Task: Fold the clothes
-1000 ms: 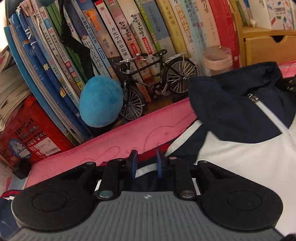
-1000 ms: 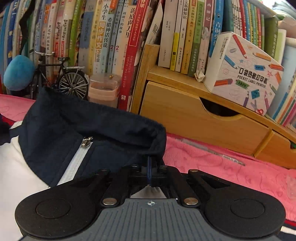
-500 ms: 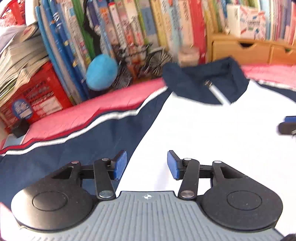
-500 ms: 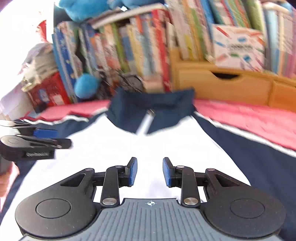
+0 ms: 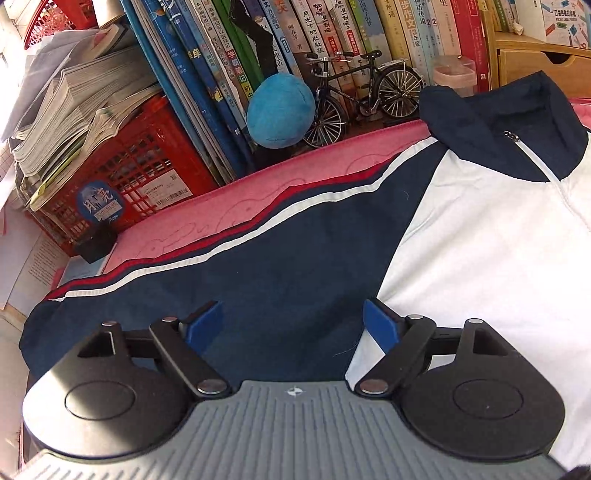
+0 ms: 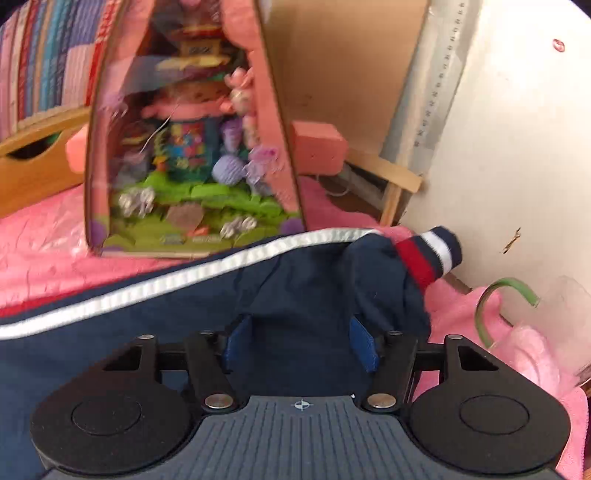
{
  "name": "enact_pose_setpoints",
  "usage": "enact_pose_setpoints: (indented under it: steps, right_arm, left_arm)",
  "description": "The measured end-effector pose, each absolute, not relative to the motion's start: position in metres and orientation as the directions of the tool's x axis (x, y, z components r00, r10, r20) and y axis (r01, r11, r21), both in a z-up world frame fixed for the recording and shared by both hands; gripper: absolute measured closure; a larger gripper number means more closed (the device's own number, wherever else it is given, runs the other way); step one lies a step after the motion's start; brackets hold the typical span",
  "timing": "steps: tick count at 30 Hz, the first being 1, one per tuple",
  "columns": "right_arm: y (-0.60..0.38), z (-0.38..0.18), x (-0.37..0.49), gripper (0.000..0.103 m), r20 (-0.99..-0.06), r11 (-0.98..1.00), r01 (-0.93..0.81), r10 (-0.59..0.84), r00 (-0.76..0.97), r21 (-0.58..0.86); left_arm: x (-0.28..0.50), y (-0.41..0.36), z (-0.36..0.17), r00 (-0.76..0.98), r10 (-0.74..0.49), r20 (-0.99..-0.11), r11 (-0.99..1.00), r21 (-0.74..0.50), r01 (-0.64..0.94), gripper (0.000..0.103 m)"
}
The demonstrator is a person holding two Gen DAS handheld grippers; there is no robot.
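Pink towel cloth (image 5: 177, 229) covers the bench, and on it lies the navy and white zip jacket (image 5: 461, 240), spread flat with its navy collar toward twelve o'clock in your left wrist view. Behind it a row of upright books (image 5: 332, 33) stands, with a round blue plush ball (image 5: 280, 110) and a small black model bicycle (image 5: 362, 92) in front, and a red plastic crate (image 5: 122, 173) at ten o'clock. Your left tongs (image 5: 293, 326) have just been opening; the blue pads are wide apart over the navy sleeve, pressing nothing. In your right wrist view, your right tongs (image 6: 301, 343) have also just been opening and stand apart above the other navy sleeve, not pinching it. The striped red, white and navy cuff (image 6: 428, 258) lies at one o'clock, near a pale wall. A pink toy box (image 6: 192, 147) stands at eleven o'clock.
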State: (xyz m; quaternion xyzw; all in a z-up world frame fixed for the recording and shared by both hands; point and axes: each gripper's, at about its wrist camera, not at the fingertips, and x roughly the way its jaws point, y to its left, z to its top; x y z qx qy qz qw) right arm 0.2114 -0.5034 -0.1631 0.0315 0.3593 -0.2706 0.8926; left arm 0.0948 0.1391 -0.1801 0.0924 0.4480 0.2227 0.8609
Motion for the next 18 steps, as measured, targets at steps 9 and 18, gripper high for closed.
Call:
enact_pose_setpoints:
  steps: [9,18]
  right_arm:
    - [-0.498,-0.163,0.198,0.008,-0.565,0.77,0.604,-0.597,0.569,-0.207]
    - [-0.509,-0.151,0.258,0.094,-0.671,0.749,0.645,-0.559,0.487,-0.155]
  left_arm:
    - [0.083,0.12,-0.168,0.441,0.455,-0.774,0.889,0.362,-0.282,0.029]
    - [0.065,0.131,-0.155,0.385,0.481,-0.788,0.86,0.338,-0.382,0.029]
